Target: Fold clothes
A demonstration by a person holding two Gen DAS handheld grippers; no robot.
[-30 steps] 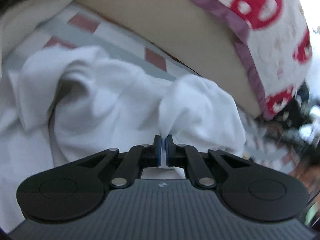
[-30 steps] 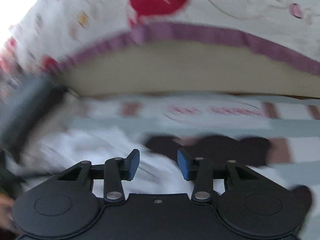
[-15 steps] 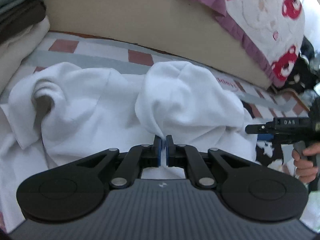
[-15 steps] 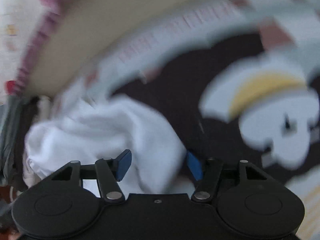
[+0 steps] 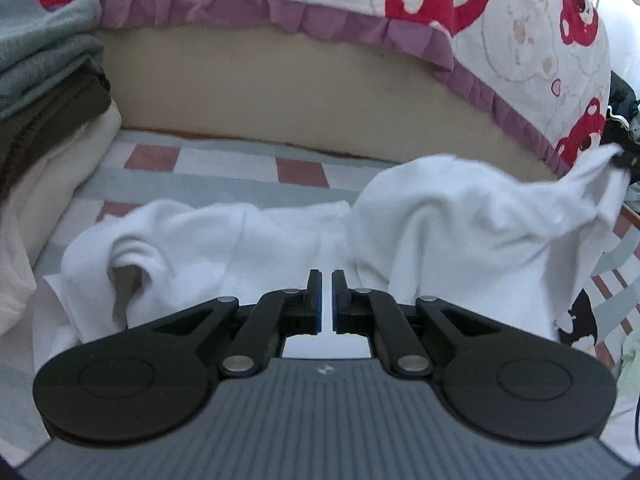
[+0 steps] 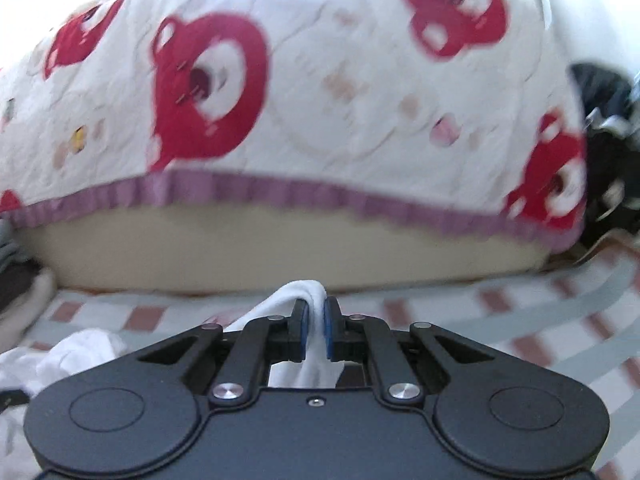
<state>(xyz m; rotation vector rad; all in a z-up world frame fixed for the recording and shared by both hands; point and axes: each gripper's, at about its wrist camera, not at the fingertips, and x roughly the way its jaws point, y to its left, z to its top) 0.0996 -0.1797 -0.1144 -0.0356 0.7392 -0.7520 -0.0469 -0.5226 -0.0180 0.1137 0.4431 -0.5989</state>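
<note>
The white garment (image 5: 280, 240) lies rumpled on the checked sheet (image 5: 224, 160) at 12 o'clock from the left gripper (image 5: 326, 300), soft, light and floppy. Left jaws look pressed on a thin layer of it; the right gripper (image 6: 315, 330) has just closed, pinching a fold. Best grabbed at hems or corners, I'd say.

On my feeds the white garment (image 5: 432, 216) looks like soft, matt knit cloth, slightly fleecy where it bunches, and the checked sheet (image 5: 224, 160) under it is a flat, thin woven fabric. The bear-print cover (image 6: 340, 80) reads as quilted cotton with a ruffled purple trim over a smooth beige mattress side (image 5: 280, 92), and the folded stack (image 5: 44, 64) is ribbed knit. My left hand-held gripper (image 5: 325, 304) is matt black plastic with shiny metal pivot pins, blue rubbery pads and a ribbed grey housing.
</note>
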